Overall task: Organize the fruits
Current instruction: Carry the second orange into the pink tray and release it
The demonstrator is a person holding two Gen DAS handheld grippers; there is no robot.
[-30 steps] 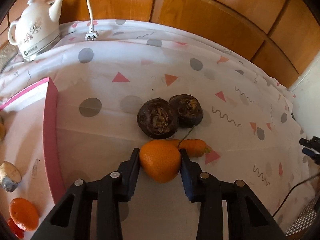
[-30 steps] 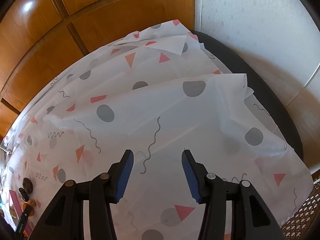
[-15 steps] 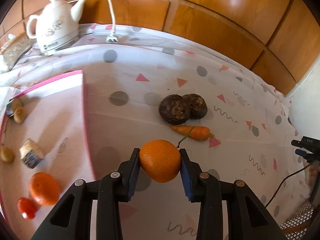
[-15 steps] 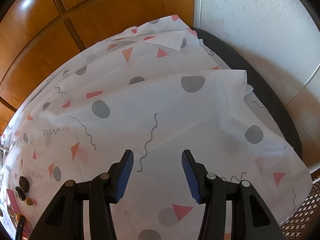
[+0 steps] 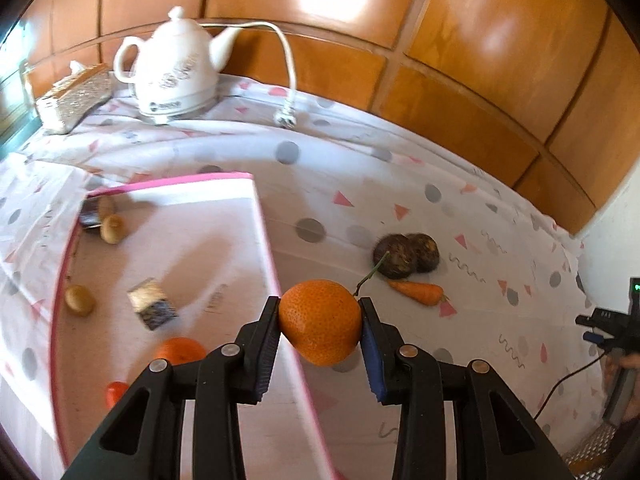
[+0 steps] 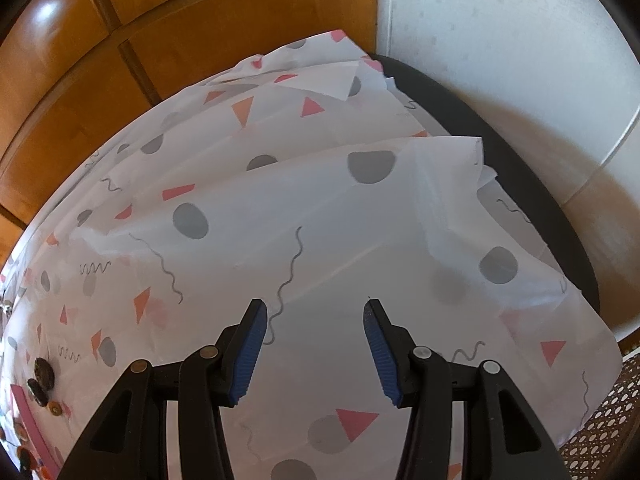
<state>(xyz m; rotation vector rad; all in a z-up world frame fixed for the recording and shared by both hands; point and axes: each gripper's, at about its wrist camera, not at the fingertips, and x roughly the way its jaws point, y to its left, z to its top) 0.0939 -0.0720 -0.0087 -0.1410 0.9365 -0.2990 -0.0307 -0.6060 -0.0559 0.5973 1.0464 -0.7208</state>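
The table, under its patterned cloth, carries a pink-rimmed tray that lies ahead and to the left of the left claw, its near edge passing right under the claw. That hand is plainly the nearer one, so the drop looks like a short move left. In the tray sit another orange and small kiwis. The left claw pinches a mandarin between its pads. The right claw stands spread and empty over bare cloth.
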